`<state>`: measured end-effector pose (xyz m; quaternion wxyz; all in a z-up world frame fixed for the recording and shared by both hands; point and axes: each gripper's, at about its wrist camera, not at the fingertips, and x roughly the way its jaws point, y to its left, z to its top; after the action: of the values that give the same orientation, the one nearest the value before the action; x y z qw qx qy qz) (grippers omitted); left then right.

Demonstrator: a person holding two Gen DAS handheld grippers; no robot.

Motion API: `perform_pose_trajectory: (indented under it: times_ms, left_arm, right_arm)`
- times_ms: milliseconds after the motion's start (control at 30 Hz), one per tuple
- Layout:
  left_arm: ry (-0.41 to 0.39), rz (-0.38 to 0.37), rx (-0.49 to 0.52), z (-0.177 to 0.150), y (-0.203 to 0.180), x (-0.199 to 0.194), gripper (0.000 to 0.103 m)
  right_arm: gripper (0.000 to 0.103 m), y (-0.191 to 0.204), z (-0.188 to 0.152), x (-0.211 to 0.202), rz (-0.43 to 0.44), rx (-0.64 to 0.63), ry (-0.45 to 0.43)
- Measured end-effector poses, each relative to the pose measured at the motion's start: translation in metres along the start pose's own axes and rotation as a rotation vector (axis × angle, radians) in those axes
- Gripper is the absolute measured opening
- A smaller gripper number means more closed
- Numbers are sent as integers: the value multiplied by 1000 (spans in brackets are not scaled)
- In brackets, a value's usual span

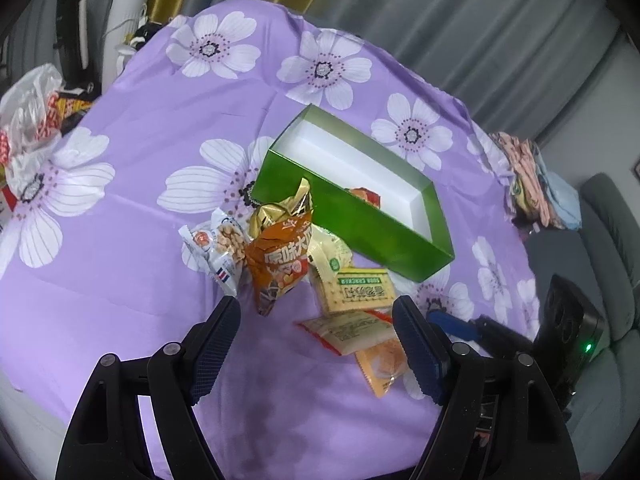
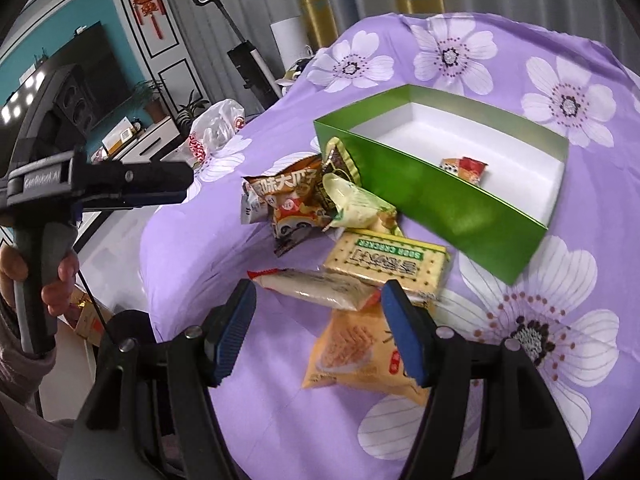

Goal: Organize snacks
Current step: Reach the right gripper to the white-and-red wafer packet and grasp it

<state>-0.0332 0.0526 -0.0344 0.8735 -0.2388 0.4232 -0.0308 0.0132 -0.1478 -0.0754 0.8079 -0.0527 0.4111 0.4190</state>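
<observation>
While both claws gape empty, snacks (image 2: pixel 344 240) lie beside the green box (image 2: pixel 444 196).

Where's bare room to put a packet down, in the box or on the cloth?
The green box is mostly bare white floor; only one small red packet lies by its near wall. The purple cloth left of the peanut packet is free too. Crowded: the heap from the orange bag to the soda cracker pack, against the box's near wall.
</observation>
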Motion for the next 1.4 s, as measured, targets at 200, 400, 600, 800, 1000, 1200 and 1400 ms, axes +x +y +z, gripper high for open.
perform_pose_trajectory:
  times_ms: [200,400,600,800,1000,1200,1400]
  left_arm:
    - [27,-9,19,-11,-1,4,78]
    - [53,-44,7,-19,1,12,78]
    - [73,-125,-2,-24,-3,22,78]
    - [108,-174,-46,-31,4,40,78]
    - [154,-216,-66,-38,5,59,78]
    - [189,-246,-93,-39,2,76,78]
    - [222,-320,-183,-33,9,91,78]
  right_arm:
    - [65,6,-2,1,8,-9,-3]
    - [65,5,-4,2,-1,6,3]
    - [65,2,-13,1,-13,37,-12]
    - [67,-5,-28,5,-44,84,-4]
    - [66,-2,-28,15,-48,34,-3]
    - [64,-3,-21,31,-80,-19,6]
    - [61,1,-16,42,-98,-119,12]
